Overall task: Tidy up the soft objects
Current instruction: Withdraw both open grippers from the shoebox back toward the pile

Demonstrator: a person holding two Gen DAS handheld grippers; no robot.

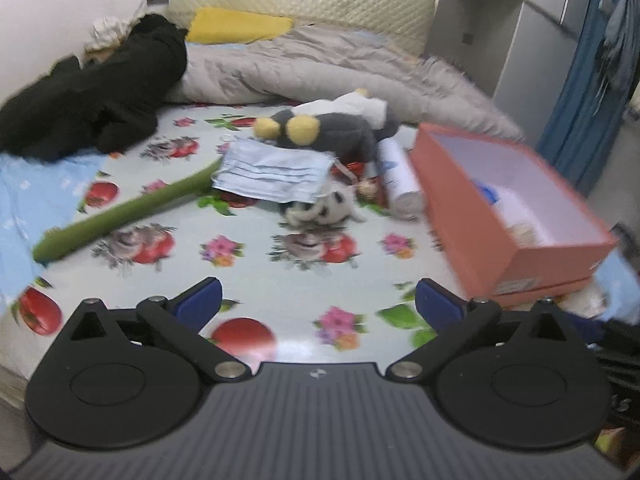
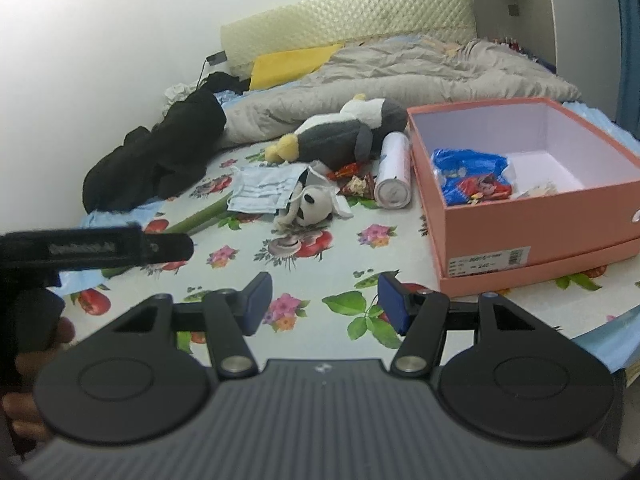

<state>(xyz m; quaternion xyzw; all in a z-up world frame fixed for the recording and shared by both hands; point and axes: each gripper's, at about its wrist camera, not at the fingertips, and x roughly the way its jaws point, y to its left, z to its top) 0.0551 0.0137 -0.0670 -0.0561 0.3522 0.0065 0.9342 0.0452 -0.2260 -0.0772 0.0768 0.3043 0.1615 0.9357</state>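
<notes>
Soft toys and a face mask lie in a loose heap on the flowered bed sheet [image 2: 320, 264], ahead of both tongs and well apart from them. At the near edge of the heap is a small panda toy [image 2: 310, 206], lying just under the blue face mask [image 2: 266, 192]. Behind them a bigger penguin toy [image 2: 340, 138] lies on its side, its long axis running across the view, yellow feet to the left. A green stalk-shaped cushion [image 1: 120, 210] stretches from the mask toward the left, its long axis slanting toward the near left corner. A white spray can [image 2: 394, 174] lies between the heap and the pink box [image 2: 532, 224], which stands open on the right with a blue packet [image 2: 468, 172] inside.

The left tongs [image 1: 318, 302] are spread wide with nothing between the pads, only bare sheet. The right tongs [image 2: 324, 304] stand partly open and are also empty.

Seen from the left tongs, the panda and mask lie almost straight ahead, while the box is off to the right. Seen from the right tongs, the panda sits ahead and slightly left, with the box close on the right. Neither looks clearly nearer to the heap. My guess is the wide-open left tongs are set to reach forward for the panda or mask.
</notes>
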